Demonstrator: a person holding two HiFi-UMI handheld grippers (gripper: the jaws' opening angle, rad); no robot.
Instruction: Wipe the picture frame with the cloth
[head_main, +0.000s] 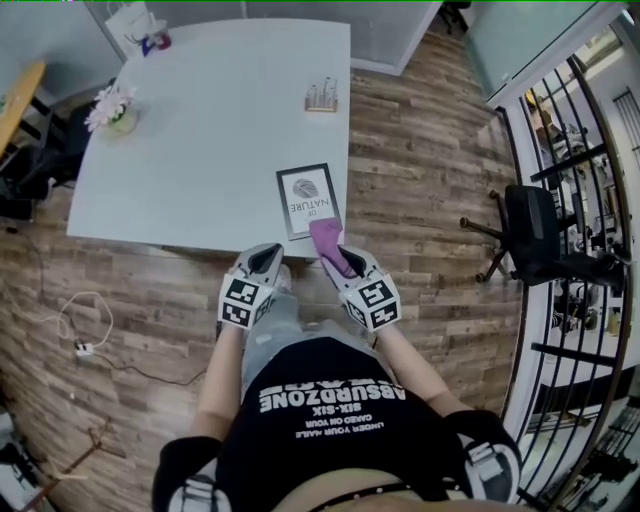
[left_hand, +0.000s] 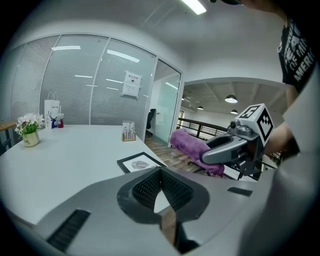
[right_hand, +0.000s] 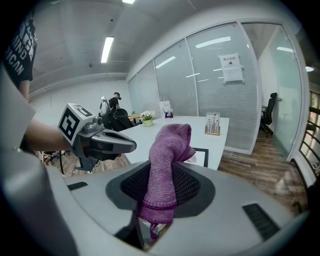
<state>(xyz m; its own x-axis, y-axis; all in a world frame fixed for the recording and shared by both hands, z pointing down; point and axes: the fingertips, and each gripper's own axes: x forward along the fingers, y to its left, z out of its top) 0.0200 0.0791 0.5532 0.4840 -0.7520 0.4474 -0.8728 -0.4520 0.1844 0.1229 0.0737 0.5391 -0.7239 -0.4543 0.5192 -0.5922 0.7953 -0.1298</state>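
A black picture frame (head_main: 308, 200) with a white print lies flat near the front right edge of the white table (head_main: 200, 130). It also shows in the left gripper view as a black picture frame (left_hand: 141, 163). My right gripper (head_main: 343, 262) is shut on a purple cloth (head_main: 331, 246), held just before the frame's near end. The cloth (right_hand: 168, 169) stands up out of the closed jaws in the right gripper view. My left gripper (head_main: 266, 258) hangs at the table's front edge, left of the cloth, shut with nothing in it.
A small flower pot (head_main: 113, 110) stands at the table's left, a wooden stand (head_main: 322, 97) with small items at the back right, a white bag (head_main: 133, 24) at the far corner. A black office chair (head_main: 535, 235) and a railing are on the right. Cables lie on the wooden floor (head_main: 85, 345).
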